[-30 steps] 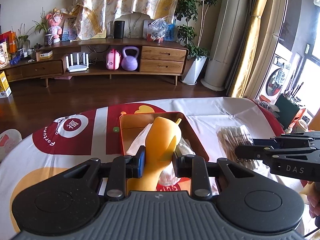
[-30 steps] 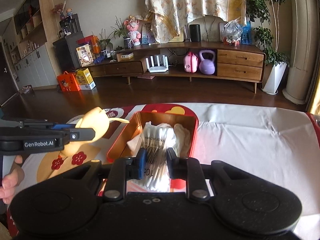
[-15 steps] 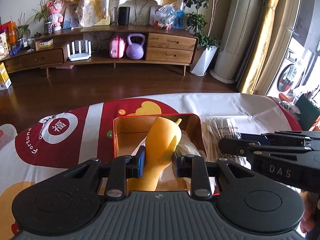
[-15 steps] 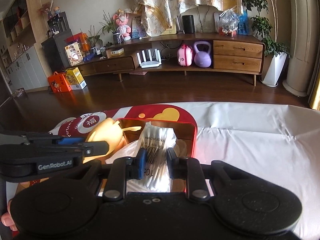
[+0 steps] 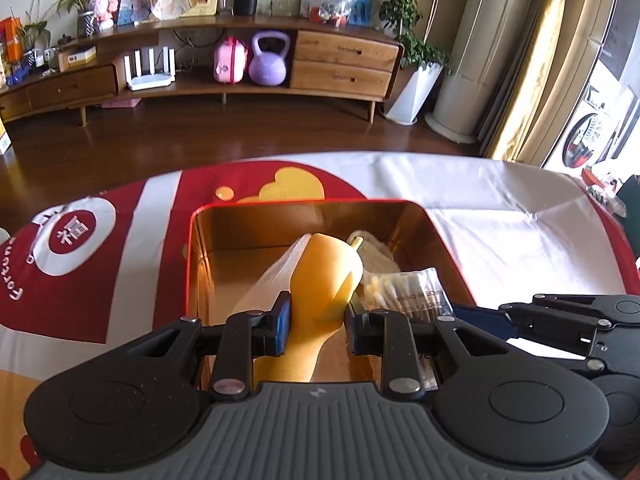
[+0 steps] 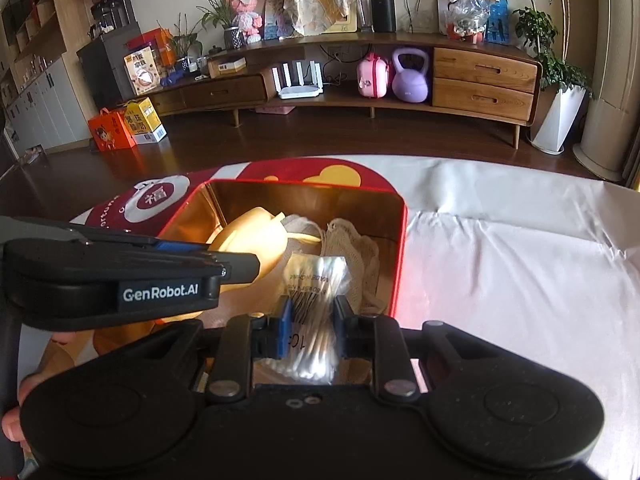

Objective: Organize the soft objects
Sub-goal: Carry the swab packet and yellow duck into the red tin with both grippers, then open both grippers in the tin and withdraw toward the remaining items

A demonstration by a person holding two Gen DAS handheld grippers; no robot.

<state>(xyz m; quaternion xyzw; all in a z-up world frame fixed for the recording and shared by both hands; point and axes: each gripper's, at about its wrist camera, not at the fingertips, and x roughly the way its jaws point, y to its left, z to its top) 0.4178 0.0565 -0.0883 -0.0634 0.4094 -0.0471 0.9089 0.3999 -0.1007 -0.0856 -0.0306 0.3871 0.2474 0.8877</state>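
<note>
Tin (image 5: 192, 264), red outside and gold inside, sits on the tabltop cloth and serves as landmark for everything below. Left hand-held gripper (image 5: 318, 316) pinches a yellow soft toy (image 5: 320, 280) by its narrow part, the toy's bulbous end hanging over the tin's interior, left of centre. Right hand-held gripper (image 6: 310, 322) pinches a clear bag of cotton swabs (image 6: 316, 280) at its waist, also over the tin, toward the right wall. A cream mesh cloth (image 6: 356, 248) already lies inside, against the far right corner.

Risks, as judged:
- Both tools crowd one opening; the right one's fingers cross just beside the left one's load. Releasing together could knock one item onto the rim.
- Swab bag is slick plastic; pinched at the middle, it may slide or tilt out before it is low enough.
- Toy is tall for the tin; dropped upright it may lean on the wall and tip out. Laying it flat seems safer.
- A bump on the tin wall could shove the tin across the cloth.

Surface: cloth (image 6: 520, 272) on the tabletop, plain white to the right of the tin, red-and-yellow print to its left and behind. Room beyond the tin: dark wood floor, long wooden sideboard (image 6: 480, 76) with a purple kettlebell (image 6: 410, 78), potted plant at the right end.
</note>
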